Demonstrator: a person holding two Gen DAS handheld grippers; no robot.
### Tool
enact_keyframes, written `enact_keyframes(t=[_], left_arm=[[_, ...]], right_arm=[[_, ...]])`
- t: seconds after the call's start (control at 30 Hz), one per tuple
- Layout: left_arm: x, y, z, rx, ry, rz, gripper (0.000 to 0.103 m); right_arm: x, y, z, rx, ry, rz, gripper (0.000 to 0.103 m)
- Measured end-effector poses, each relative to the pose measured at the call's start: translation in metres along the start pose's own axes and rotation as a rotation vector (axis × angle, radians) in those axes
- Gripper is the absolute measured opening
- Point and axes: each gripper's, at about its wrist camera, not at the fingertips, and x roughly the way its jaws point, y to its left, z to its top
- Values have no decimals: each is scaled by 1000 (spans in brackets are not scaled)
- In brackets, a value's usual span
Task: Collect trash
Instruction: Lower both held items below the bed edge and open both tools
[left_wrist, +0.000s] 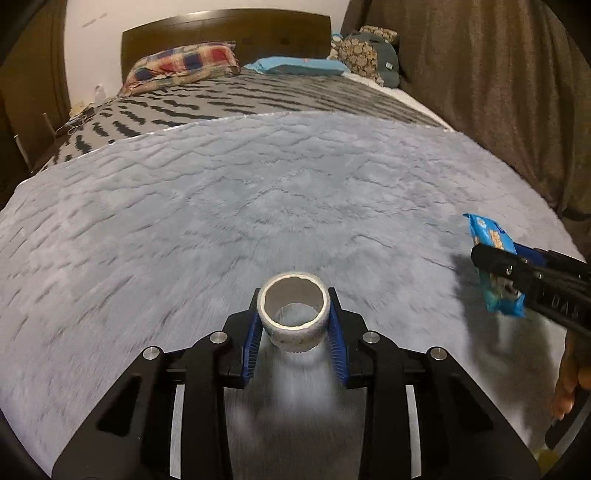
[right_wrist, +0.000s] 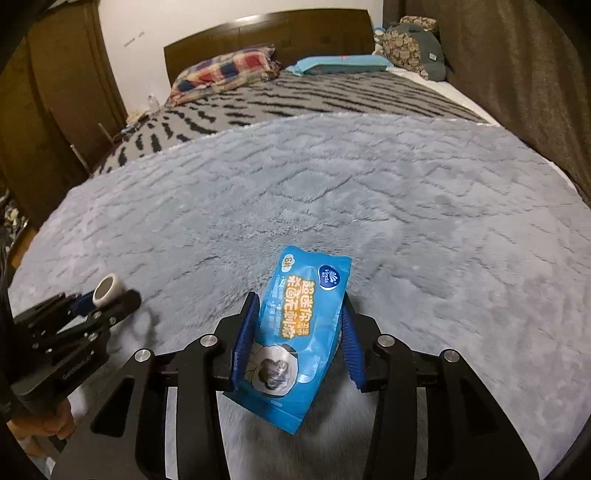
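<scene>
My left gripper (left_wrist: 293, 314) is shut on a white tape roll (left_wrist: 293, 312), held above the grey fluffy blanket (left_wrist: 258, 203). The roll's open core faces up. My right gripper (right_wrist: 299, 317) is shut on a blue wet-wipe packet (right_wrist: 299, 332) with yellow lettering, held above the same blanket. In the left wrist view the right gripper (left_wrist: 491, 266) and its packet (left_wrist: 495, 266) show at the right edge. In the right wrist view the left gripper (right_wrist: 107, 295) with the roll (right_wrist: 108, 289) shows at the lower left.
The bed carries a zebra-patterned cover (left_wrist: 240, 96), a plaid pillow (left_wrist: 181, 64), a blue pillow (left_wrist: 299, 66) and cushions (left_wrist: 369, 51) by the dark headboard (left_wrist: 221, 33). A brown curtain (left_wrist: 498, 92) hangs on the right. A wooden wardrobe (right_wrist: 55, 92) stands on the left.
</scene>
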Motion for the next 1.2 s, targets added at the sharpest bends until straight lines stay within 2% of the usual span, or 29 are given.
enact_keyframes(t=[0.2,0.3,0.53,0.63,0.93,1.07,1.2], left_arm=[[-78,-14,-31,5,-63,22,31],[-109,-20,-49,-8,-77,6,31],[-197,-32,-126,3,-169,-22,31],[-221,-39,-157,30,-187,-24,31],[-231,-61,-225,97,-153,-32,31],[-220,-67,-250,66,-120,-58,31],[-197,-68,-274,6,-60,-82,31]], right_arm=[[-72,11,-24,-53,-69,14,43],[-105,15,-45,-79,-88,31,43],[-165,22,-107,-174,-122,37,43],[-185,26,-139,-211,-133,42,43],[-199,27,-216,-175,-106,101,43],[-191,34,-247,-176,-70,85,43],[-169,30,-277,-146,9,85,43]])
